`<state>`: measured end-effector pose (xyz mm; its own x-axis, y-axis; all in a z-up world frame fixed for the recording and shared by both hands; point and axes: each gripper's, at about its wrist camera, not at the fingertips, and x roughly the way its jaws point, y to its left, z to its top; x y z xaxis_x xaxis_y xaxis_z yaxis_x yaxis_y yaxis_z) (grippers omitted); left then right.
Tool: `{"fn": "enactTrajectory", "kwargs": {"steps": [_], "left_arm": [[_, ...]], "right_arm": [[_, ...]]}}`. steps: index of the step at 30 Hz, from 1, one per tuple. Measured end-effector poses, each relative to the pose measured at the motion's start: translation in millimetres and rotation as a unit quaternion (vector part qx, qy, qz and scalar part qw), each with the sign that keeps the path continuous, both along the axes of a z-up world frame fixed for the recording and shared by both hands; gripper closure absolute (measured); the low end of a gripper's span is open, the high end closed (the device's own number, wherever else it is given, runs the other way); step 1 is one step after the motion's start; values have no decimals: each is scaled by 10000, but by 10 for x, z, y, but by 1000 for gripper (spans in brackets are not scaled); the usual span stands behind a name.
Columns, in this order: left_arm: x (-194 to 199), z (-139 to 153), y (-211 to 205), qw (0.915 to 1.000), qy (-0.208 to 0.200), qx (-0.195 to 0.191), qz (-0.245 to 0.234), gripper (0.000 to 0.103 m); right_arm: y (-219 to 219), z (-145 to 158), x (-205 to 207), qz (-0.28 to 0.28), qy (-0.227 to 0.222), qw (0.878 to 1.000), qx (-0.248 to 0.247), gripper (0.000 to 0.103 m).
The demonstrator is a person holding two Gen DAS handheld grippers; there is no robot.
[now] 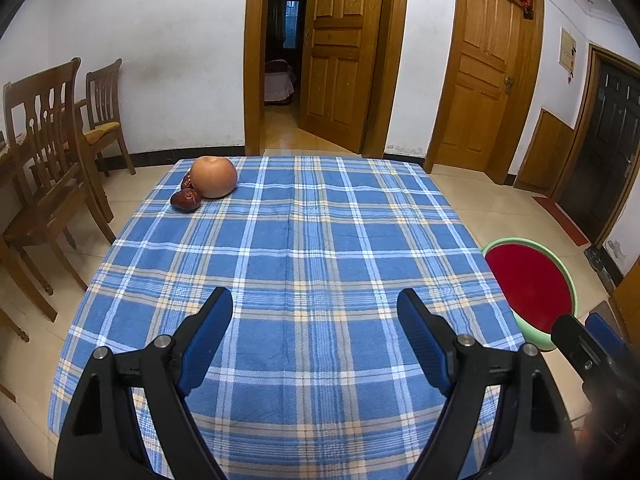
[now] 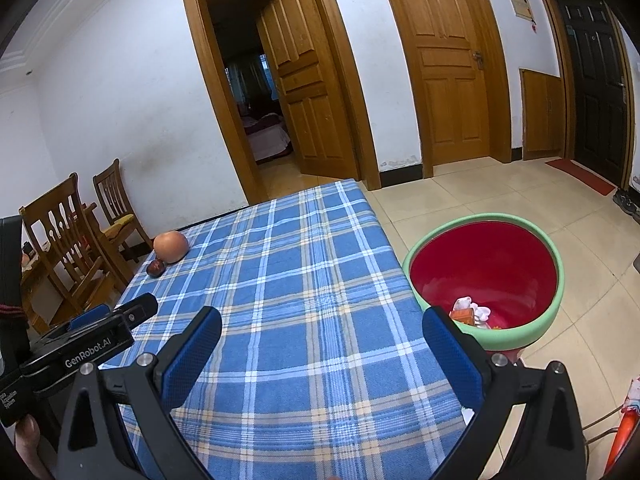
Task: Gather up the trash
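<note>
A table under a blue plaid cloth (image 1: 304, 240) (image 2: 304, 288) fills both views. Beside its right edge stands a red basin with a green rim (image 1: 532, 288) (image 2: 484, 272); white and orange trash (image 2: 472, 314) lies at its bottom. My left gripper (image 1: 316, 304) hovers open over the near part of the cloth with nothing between its fingers. My right gripper (image 2: 322, 324) is open too, empty, over the table's near right edge by the basin. An apple (image 1: 213, 177) (image 2: 171, 247) and dark red dates (image 1: 186, 200) (image 2: 156, 267) sit at the far left corner.
Wooden chairs (image 1: 52, 152) (image 2: 80, 236) stand left of the table. An open doorway (image 1: 280, 60) and a closed wooden door (image 1: 484, 72) lie beyond, a dark door (image 2: 596, 72) at the far right. Tiled floor (image 2: 500, 188) surrounds the basin. The left gripper's body (image 2: 80, 344) shows at lower left.
</note>
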<state>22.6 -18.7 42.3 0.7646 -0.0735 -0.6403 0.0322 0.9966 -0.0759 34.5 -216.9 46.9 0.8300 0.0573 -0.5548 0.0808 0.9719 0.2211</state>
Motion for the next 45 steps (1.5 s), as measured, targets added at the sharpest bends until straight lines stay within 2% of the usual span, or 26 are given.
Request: {"fn": "enactTrajectory", "kwargs": {"steps": [45], "left_arm": [[-1, 14, -30, 10000, -19, -17, -11, 19]], "right_arm": [[-7, -3, -3, -3, 0, 10000, -4, 1]]}}
